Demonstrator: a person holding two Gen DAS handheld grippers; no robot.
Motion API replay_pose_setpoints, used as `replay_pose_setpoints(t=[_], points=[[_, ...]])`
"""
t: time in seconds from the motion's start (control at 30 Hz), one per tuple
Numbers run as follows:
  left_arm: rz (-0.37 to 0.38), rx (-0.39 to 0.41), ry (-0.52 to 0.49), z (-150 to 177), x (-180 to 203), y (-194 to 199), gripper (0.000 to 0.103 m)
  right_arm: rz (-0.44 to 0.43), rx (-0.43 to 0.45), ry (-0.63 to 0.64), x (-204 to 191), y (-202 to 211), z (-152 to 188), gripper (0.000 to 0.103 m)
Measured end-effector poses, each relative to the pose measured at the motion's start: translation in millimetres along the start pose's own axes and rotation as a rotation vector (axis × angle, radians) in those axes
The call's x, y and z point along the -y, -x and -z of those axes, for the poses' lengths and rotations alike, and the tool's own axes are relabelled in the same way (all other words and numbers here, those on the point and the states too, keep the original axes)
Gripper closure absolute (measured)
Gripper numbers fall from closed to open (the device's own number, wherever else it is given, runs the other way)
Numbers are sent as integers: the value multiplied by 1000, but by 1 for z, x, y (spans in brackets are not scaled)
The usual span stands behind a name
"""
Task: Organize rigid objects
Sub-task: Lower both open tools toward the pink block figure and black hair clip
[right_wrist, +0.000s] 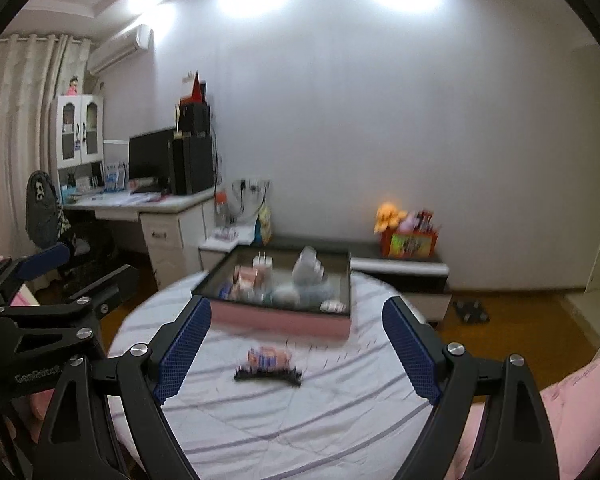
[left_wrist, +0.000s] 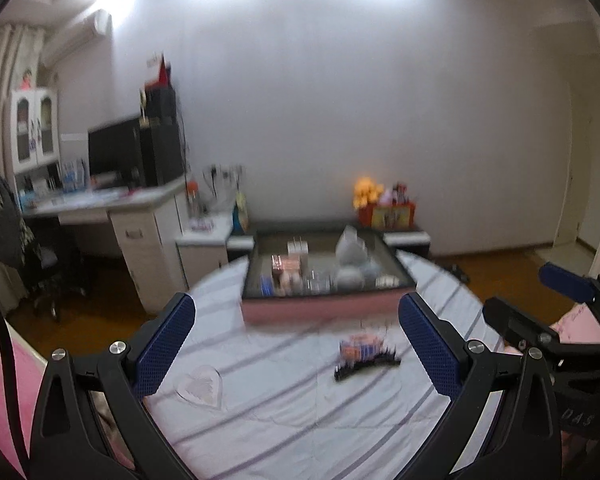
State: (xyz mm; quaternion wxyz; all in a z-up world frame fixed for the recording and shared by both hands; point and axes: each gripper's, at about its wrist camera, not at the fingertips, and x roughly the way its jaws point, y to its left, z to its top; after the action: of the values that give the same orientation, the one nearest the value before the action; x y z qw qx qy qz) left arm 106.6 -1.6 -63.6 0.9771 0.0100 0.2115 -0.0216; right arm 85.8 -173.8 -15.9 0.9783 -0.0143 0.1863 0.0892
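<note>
Sitting on the striped cloth: one pink box [right_wrist: 284, 316], one black hair clip [right_wrist: 267, 376], one small packet [right_wrist: 269, 357], one clear heart dish [left_wrist: 201, 387].

On the round table [right_wrist: 284, 432], a tray [right_wrist: 280, 320] sits toward twelve o'clock, with boxes at its left and a bag [right_wrist: 308, 268] at its right. Before the tray lie a small packet [right_wrist: 268, 358] and, touching it on the near side, a hair clip [right_wrist: 268, 377]. A heart-shaped dish [left_wrist: 200, 388] lies at eight o'clock. A desk [right_wrist: 140, 204] stands well apart at ten o'clock.
</note>
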Motion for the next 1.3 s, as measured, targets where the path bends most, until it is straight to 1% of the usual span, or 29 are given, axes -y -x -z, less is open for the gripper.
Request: replay_pose_setpoints(t=[0.13,0.27,0.47,0.57,0.67,0.87,0.97,1.0,1.03,1.07,1.13,1.2,1.3], points=[[33,-118,4,20,10,-47,0,-6,-105,-31,17,-42,24,14],[68,-231,16,42,26,-92,0,0,-189,-65,38,-76,47,14],[90,-323,-1,58,48,-138,0,21,-285,-113,67,-114,75,14],[80,-369,1,61,55,-158,1,30,-319,-134,78,-133,84,14],[86,-419,4,62,56,-178,2,31,-342,-145,84,-151,88,14],[109,-482,14,66,61,-208,2,22,-379,-158,94,-176,92,14],[144,-500,30,68,63,-219,7,9,-400,-166,95,-183,93,14],[157,-500,29,68,64,-221,15,5,-403,-165,95,-185,93,14],[163,-489,25,67,65,-220,31,4,-405,-160,94,-185,93,14],[171,-482,18,66,67,-218,40,6,-408,-149,92,-186,92,14],[167,-471,9,65,66,-214,41,13,-418,-119,86,-188,92,14],[180,-470,22,65,59,-207,41,20,-410,-106,82,-186,90,14],[153,-436,41,61,43,-193,41,-1,-414,-106,76,-184,89,14]])
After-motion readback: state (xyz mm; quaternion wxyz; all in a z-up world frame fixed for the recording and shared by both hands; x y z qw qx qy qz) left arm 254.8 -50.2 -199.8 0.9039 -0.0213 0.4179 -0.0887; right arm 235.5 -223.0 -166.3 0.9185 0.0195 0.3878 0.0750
